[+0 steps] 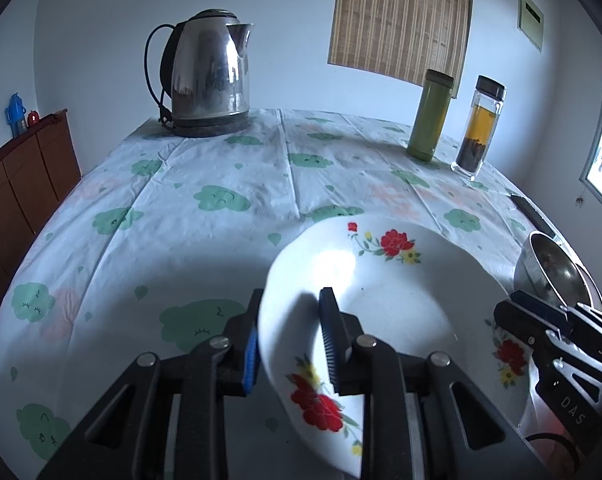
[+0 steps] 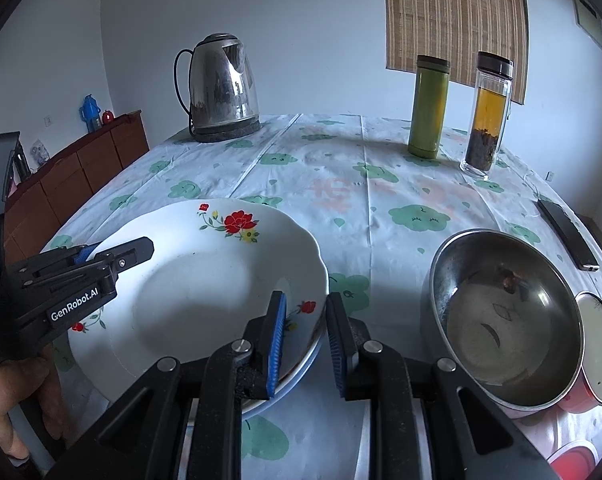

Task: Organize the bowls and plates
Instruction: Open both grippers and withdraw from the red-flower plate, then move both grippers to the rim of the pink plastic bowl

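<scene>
The white floral plate hangs tilted above the desk, pinched on opposite rims: the left tongs clamp its left rim, the right tongs its near right rim. Another plate's blue-white edge seems to sit just beneath it, though I cannot tell if they touch. The glazed rim could slip from either thin pinch, or uneven lifting could twist it free and chip it. The steel bowl stands just beside it on the right, so a sideways swing could knock them together.
</scene>
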`<state>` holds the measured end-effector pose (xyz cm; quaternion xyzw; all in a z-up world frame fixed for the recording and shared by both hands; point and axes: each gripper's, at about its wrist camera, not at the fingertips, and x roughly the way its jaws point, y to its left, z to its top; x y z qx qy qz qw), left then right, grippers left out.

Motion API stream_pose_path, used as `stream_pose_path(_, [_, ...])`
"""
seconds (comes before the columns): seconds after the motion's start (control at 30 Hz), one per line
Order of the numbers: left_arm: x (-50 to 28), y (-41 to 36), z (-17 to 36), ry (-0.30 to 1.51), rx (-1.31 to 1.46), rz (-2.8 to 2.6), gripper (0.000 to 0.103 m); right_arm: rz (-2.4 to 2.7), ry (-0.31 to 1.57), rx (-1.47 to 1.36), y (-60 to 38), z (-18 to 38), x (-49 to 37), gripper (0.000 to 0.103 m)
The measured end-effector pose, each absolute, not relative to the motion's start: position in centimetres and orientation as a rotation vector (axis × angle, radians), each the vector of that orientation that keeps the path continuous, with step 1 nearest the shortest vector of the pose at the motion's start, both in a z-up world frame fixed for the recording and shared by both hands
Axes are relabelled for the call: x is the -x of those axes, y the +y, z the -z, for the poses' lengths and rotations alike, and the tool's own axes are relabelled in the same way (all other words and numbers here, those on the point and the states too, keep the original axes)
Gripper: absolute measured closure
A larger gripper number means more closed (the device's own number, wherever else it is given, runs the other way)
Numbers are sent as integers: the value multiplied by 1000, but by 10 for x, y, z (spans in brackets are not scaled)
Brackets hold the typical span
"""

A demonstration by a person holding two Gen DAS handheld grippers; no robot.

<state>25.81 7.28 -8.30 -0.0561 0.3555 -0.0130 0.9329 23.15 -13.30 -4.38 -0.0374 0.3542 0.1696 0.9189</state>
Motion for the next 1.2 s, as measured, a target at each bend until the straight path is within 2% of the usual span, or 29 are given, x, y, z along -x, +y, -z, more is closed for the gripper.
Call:
stream_pose_path(0.2, [-260, 77, 86, 746, 132, 22, 77, -349, 716, 92, -131, 43, -229, 82])
stream_pose_path(0.3, [-257, 77, 84, 726, 130, 14, 67, -337, 703, 111, -128, 43, -227, 79])
stream_pose_path(0.37, [-254, 77, 82, 714, 123, 8, 52, -337, 700, 123, -126, 44, -226, 74])
stream_pose_path(0.43, [-255, 78, 82, 709, 123, 7, 51, -346, 700, 116, -125, 43, -225, 71])
stream_pose_path(0.97, [-252, 81, 79, 692, 114, -34, 31, -373, 645, 107, -124, 35, -215, 70])
stream_pose_path(1.2, [-246, 83, 74, 651, 109, -57, 31, -380, 589, 99, -130, 27, -202, 69])
